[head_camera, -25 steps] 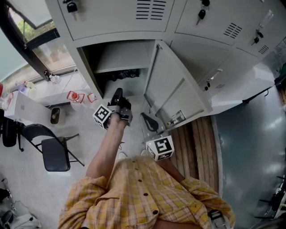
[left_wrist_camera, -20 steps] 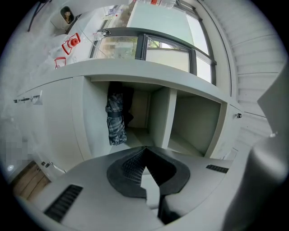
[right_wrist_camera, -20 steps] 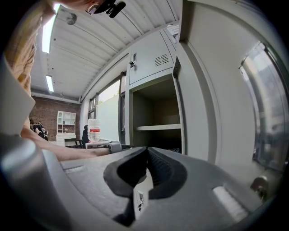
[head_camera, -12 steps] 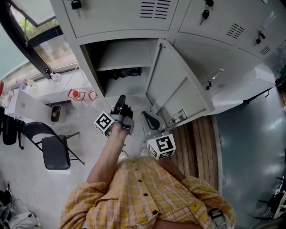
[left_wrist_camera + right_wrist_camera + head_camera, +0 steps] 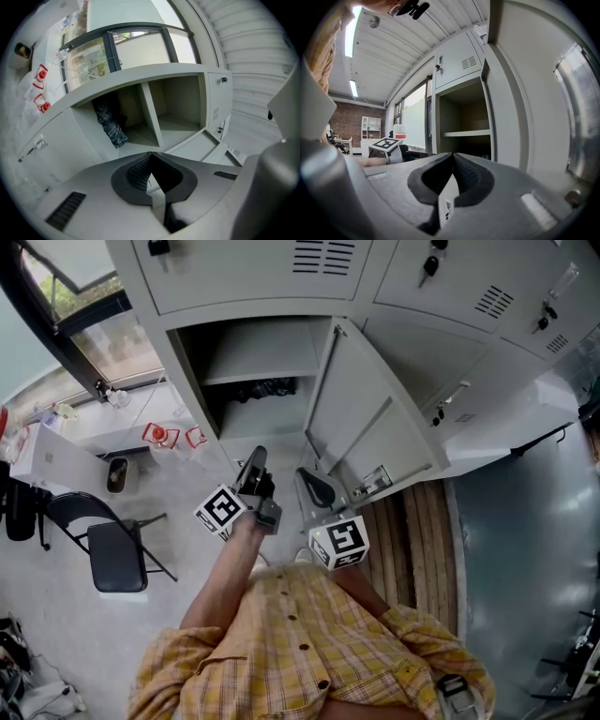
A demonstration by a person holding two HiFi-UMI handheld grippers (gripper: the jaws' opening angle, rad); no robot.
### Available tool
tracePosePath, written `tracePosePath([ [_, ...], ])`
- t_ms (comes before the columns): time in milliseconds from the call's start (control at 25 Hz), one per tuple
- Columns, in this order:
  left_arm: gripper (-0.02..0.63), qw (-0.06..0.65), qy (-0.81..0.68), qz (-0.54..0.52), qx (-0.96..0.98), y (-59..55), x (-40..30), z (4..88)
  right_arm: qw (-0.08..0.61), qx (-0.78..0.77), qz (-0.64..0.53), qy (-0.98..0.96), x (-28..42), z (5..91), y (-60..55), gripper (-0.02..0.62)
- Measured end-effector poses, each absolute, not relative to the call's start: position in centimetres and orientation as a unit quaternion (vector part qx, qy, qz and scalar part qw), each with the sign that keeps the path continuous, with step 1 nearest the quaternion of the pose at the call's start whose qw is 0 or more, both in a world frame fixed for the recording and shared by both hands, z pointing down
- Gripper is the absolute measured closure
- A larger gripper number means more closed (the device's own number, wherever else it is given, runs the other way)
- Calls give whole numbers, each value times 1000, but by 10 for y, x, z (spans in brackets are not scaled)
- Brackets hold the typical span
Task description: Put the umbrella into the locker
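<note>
The folded dark plaid umbrella (image 5: 265, 390) lies at the back of the open locker compartment (image 5: 246, 418), under its shelf; in the left gripper view the umbrella (image 5: 110, 124) leans against the compartment's left wall. My left gripper (image 5: 251, 457) hovers just outside the locker opening, shut with nothing between its pads (image 5: 150, 157). My right gripper (image 5: 317, 489) is beside the open locker door (image 5: 361, 418), pointing along it, also shut and empty (image 5: 452, 157). Neither gripper touches the umbrella.
The grey door swings out to the right of the opening and fills the right side of the right gripper view as a door panel (image 5: 520, 93). A black folding chair (image 5: 112, 559) stands at the left, wooden slats (image 5: 412, 531) lie at the right, and closed lockers with keys (image 5: 427, 268) surround the opening.
My left gripper has drawn back a little from the locker opening and rolled, so its marker cube has turned. The umbrella stays inside. The right gripper has not moved.
</note>
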State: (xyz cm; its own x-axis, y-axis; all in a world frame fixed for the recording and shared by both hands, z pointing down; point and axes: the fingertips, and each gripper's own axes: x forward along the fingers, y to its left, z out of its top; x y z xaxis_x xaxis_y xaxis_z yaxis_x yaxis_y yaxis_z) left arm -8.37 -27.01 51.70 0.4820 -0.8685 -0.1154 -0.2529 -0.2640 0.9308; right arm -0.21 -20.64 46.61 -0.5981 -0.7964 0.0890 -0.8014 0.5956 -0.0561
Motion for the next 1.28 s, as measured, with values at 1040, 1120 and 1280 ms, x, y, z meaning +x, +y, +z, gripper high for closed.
tracePosePath([
  [1040, 604, 196, -486, -109, 844, -215, -79, 501, 27, 440, 56, -896, -6, 472, -202, 598],
  [1120, 604, 177, -494, -95, 846, -211, -79, 501, 27, 439, 56, -896, -7, 473, -202, 597],
  [1280, 604, 147, -497, -74, 852, -207, -76, 496, 24, 441, 55, -896, -7, 472, -202, 597],
])
